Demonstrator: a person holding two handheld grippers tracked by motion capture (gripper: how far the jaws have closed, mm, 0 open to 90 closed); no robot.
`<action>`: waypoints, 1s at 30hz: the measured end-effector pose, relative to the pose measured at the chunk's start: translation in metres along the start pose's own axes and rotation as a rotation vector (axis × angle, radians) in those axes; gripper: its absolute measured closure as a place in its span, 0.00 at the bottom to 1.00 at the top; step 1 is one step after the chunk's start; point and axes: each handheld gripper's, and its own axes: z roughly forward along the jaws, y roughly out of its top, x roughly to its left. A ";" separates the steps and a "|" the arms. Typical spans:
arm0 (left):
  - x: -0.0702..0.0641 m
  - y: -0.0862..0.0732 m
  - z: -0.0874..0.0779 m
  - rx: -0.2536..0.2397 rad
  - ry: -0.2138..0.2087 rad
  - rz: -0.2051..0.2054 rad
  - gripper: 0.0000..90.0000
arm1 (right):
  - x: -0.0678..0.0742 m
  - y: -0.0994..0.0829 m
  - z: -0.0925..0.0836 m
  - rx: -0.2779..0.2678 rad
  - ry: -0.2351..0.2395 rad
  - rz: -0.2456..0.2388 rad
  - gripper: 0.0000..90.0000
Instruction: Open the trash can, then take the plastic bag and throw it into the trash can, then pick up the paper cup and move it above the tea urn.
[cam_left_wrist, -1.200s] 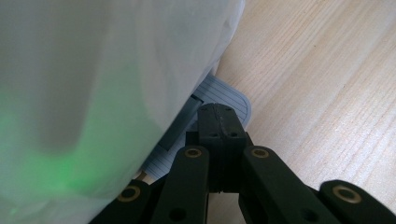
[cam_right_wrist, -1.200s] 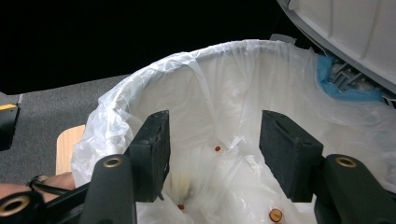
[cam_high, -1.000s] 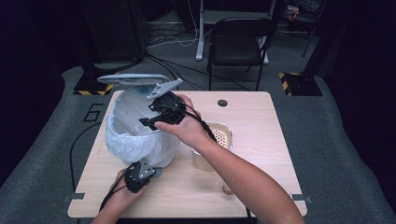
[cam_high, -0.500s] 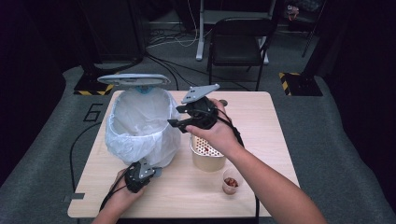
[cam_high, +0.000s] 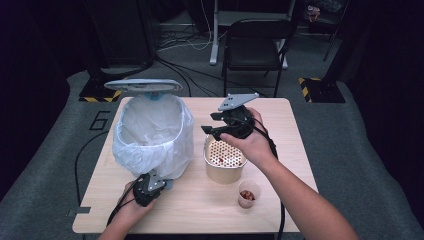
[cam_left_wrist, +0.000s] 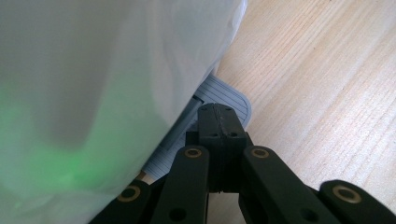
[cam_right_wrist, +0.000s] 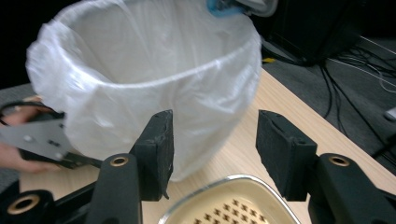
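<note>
We pressed our left gripper (cam_high: 148, 188), jaws shut together, on the ribbed grey pedal (cam_left_wrist: 224, 95) of the plastic-lined bin (cam_high: 152, 131). Our right gripper (cam_high: 212, 123) hung open and empty above the perforated beige container (cam_high: 224, 161), beside the bin.

The right gripper (cam_high: 212, 122) has swung away from the open mouth of the lined bin (cam_high: 152, 131), where it hung a second ago. It now hovers above the far rim of the perforated container (cam_high: 225, 160), with the bin off to its left in the high view. Its jaws have just been closing a little and stand apart with nothing between them. With the forearm shifted aside, the perforated container and the small cup (cam_high: 248, 193) on the tabletop (cam_high: 295, 150), near the person, have come fully into sight.
</note>
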 end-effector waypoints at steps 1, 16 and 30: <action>0.000 0.000 0.000 -0.001 -0.001 0.008 1.00 | -0.002 -0.003 0.000 0.006 -0.013 0.000 0.52; -0.002 0.000 0.001 -0.012 0.019 0.008 1.00 | -0.068 -0.079 0.011 0.102 -0.159 0.132 0.56; -0.002 0.000 0.001 -0.009 0.018 0.010 1.00 | -0.087 -0.127 0.028 0.157 -0.135 0.236 0.73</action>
